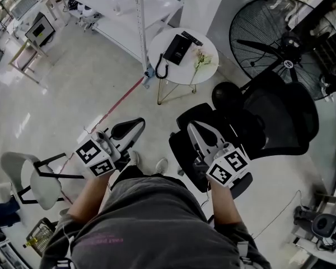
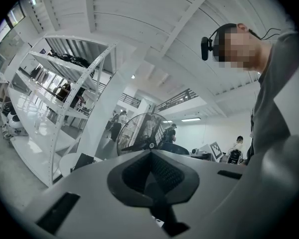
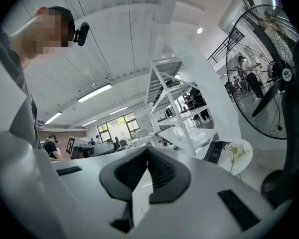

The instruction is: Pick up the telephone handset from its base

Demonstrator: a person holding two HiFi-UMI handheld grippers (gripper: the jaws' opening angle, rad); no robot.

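A black telephone (image 1: 176, 49) lies on a small round white table (image 1: 207, 72) far ahead, its handset on the base and a coiled cord hanging off the table's left edge. Both grippers are held level at waist height, well short of the table. My left gripper (image 1: 135, 125) is shut and holds nothing. My right gripper (image 1: 194, 126) also looks shut and holds nothing. The left gripper view shows the telephone (image 2: 82, 160) small beyond the shut left gripper (image 2: 150, 153). In the right gripper view the telephone (image 3: 215, 151) sits beyond the right gripper (image 3: 148, 151).
A sprig of pale flowers (image 1: 200, 60) and a black remote (image 1: 191, 38) share the table. A large floor fan (image 1: 280, 41) and a black office chair (image 1: 274, 114) stand at the right, white shelving (image 1: 137, 13) behind the table, a grey chair (image 1: 36, 178) at the left.
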